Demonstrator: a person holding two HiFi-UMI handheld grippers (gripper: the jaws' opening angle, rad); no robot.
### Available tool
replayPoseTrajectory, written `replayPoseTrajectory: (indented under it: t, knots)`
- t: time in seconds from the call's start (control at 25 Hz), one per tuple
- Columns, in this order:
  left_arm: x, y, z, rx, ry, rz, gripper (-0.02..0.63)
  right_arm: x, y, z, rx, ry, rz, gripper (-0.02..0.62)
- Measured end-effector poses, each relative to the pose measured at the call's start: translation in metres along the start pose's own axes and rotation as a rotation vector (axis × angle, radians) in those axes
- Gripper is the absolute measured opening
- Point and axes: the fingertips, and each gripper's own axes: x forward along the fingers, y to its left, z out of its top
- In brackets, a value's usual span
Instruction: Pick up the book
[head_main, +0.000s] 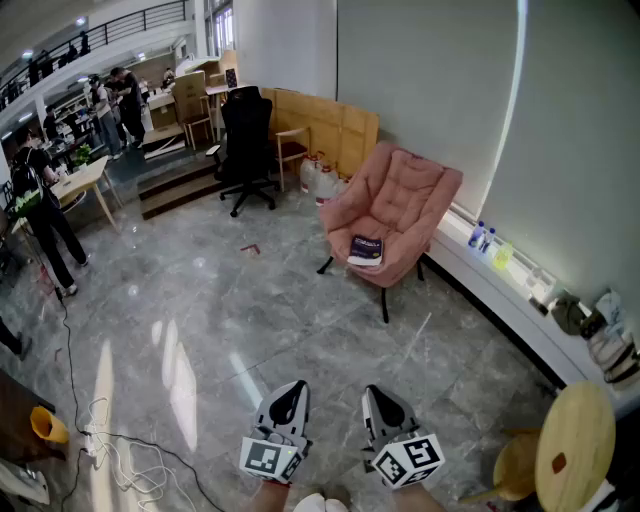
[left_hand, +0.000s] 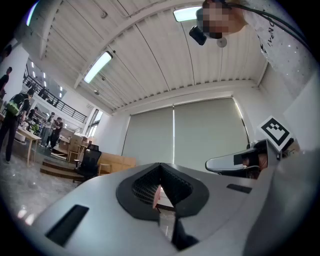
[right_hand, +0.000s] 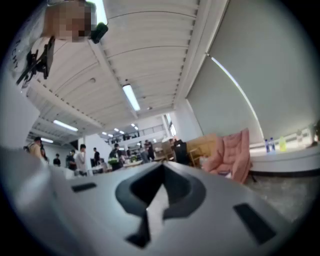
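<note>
The book (head_main: 365, 249), dark-covered with white page edges, lies flat on the seat of a pink armchair (head_main: 400, 200) across the room. Both grippers are low at the bottom of the head view, far from the chair and pointing toward it. My left gripper (head_main: 291, 393) has its jaws together with nothing held; in the left gripper view its tips (left_hand: 160, 165) meet, and a sliver of pink shows through the hole behind them. My right gripper (head_main: 378, 398) is shut and empty too, its tips (right_hand: 162, 165) touching. The pink armchair (right_hand: 234, 154) stands ahead to the right in the right gripper view.
Grey marble floor (head_main: 300, 310) lies between me and the chair. A black office chair (head_main: 245, 140), wooden panels (head_main: 335, 125) and water jugs (head_main: 318, 175) stand behind it. A window ledge (head_main: 500, 290) with bottles runs right; a round wooden table (head_main: 575, 445) is near right. Cables (head_main: 110, 440) lie left; people (head_main: 40, 210) stand far left.
</note>
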Motion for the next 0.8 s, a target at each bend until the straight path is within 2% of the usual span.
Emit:
replayPoseTrajectory:
  t: [0.16, 0.8]
  knots:
    - [0.014, -0.005, 0.006, 0.023, -0.022, -0.031, 0.015, 0.005, -0.005, 0.010, -0.028, -0.010, 0.007, 0.012]
    - [0.029, -0.031, -0.001, 0.014, -0.036, -0.031, 0.015, 0.002, -0.013, 0.010, -0.043, -0.014, 0.080, 0.012]
